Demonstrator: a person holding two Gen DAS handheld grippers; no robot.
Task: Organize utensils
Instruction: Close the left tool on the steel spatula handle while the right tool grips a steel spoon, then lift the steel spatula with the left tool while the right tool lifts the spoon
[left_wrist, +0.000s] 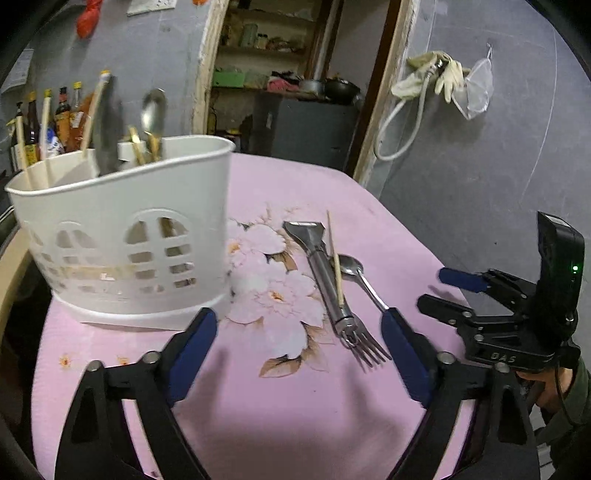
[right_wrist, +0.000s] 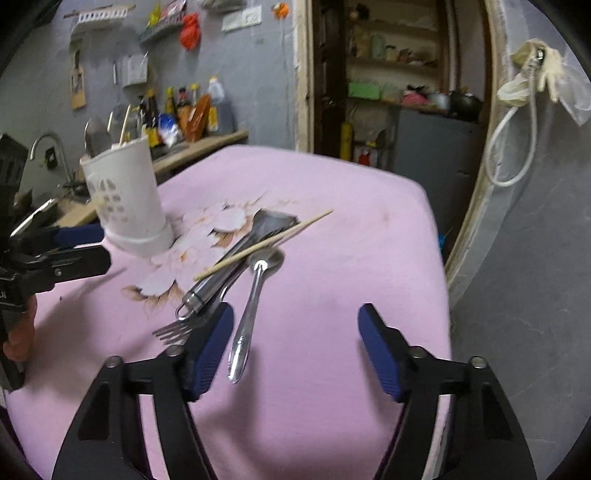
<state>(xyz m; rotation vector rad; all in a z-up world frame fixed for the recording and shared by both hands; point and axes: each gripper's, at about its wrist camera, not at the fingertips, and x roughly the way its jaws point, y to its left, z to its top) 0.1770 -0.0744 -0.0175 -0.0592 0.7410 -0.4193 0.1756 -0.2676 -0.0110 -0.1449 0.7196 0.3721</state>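
Observation:
Several utensils lie in a bunch on the pink flowered cloth (left_wrist: 280, 413): a steel peeler (left_wrist: 321, 269), a wooden chopstick (left_wrist: 334, 258) across it, a spoon (left_wrist: 354, 269) and a fork (left_wrist: 364, 347). My left gripper (left_wrist: 299, 317) is open just short of them, the fork's tines close to its right finger. The white slotted utensil holder (left_wrist: 122, 229) stands left of it and holds chopsticks and a spoon. In the right wrist view my right gripper (right_wrist: 297, 314) is open, with the spoon (right_wrist: 251, 306) handle lying beside its left finger (right_wrist: 210, 350), untouched. The fork (right_wrist: 173, 328) lies left of that finger.
The cloth-covered table ends in a rounded edge on the right (right_wrist: 439, 258), with grey floor beyond. A counter with bottles (right_wrist: 177, 110) and a tap (right_wrist: 48, 147) lies behind the holder. An open doorway with shelves (right_wrist: 391, 74) is at the back. Gloves and a hose (right_wrist: 532, 70) hang on the wall.

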